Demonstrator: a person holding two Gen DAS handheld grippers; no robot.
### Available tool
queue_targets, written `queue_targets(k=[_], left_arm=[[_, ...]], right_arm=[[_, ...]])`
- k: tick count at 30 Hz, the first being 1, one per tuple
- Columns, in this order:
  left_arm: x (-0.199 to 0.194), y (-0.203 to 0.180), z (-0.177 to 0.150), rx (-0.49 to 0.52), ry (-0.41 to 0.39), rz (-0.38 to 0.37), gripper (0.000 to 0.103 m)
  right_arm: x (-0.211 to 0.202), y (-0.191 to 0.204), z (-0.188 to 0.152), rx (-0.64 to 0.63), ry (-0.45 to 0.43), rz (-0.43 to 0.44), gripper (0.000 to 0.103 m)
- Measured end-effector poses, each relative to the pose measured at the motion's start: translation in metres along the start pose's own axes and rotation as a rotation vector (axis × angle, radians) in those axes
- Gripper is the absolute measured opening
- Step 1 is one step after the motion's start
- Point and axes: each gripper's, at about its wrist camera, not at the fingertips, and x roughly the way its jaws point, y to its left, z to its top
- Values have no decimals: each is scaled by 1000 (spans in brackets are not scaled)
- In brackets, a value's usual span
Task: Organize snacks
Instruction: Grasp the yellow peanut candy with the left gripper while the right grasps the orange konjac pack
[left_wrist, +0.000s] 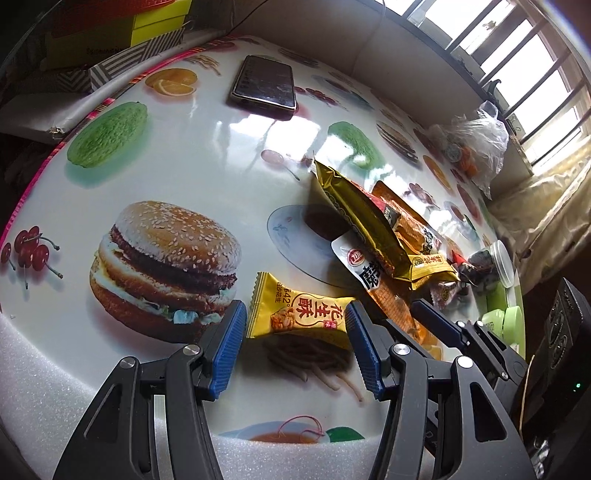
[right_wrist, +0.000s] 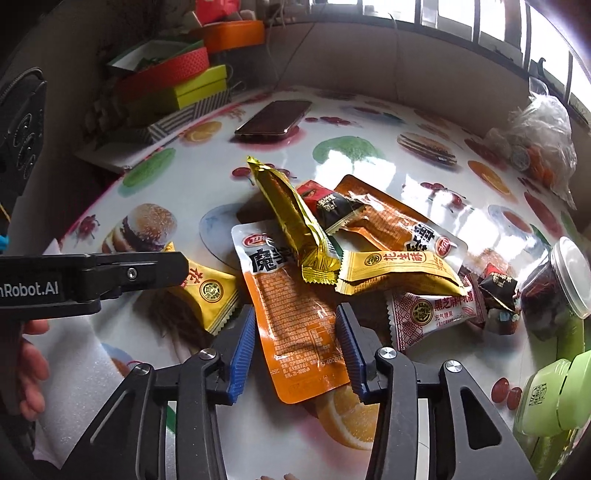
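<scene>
Snacks are heaped mid-desk, and about nine packets can be counted from the right wrist view: two orange pouches, the nearer one (right_wrist: 295, 314) and a farther one (right_wrist: 391, 221); one gold wrapper (right_wrist: 291, 218) propped tilted on top; two yellow peanut-crisp packets, one (right_wrist: 395, 271) in the heap and one (left_wrist: 299, 314) lying apart to the left; one white sesame packet (right_wrist: 432, 314); and some three small dark sweets, counted loosely. One jar (right_wrist: 554, 291) lies on its side at the right, with two green tubs (right_wrist: 546, 391) nearer. One phone (left_wrist: 266, 83) is seen at the far side, one plastic bag (left_wrist: 476, 144) by the window.

The desk (left_wrist: 207, 155) is covered with a glossy food-print cloth; stacked boxes (right_wrist: 177, 85) are seen beyond it, barred windows behind.

The nearer orange pouch is laid with its long axis running away from the right gripper (right_wrist: 295, 343), its near end framed between jaws held wide. The lone yellow packet is laid crosswise between the wide-spread jaws of the left gripper (left_wrist: 295, 343), touched by neither pad.
</scene>
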Motion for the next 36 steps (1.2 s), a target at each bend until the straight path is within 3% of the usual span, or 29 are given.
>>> queue_targets(k=[8, 12, 16, 24, 28, 31, 36], left_arm=[[7, -8, 8, -1, -13, 39, 57], [12, -15, 11, 16, -9, 29, 57], [19, -30, 14, 94, -5, 73, 57], [33, -63, 13, 245, 25, 54, 57], [32, -65, 8, 260, 15, 111, 57], [29, -65, -2, 294, 2, 210, 57], [24, -57, -12, 281, -8, 223, 57]], right_arm=[[-14, -6, -6, 67, -36, -6, 25], [-21, -12, -11, 112, -33, -7, 24], [-32, -22, -18, 178, -42, 18, 21], [-51, -43, -30, 284, -47, 33, 19], [-54, -45, -29, 247, -46, -41, 19], [-51, -41, -26, 189, -25, -79, 19], [-39, -31, -24, 101, 4, -120, 24]])
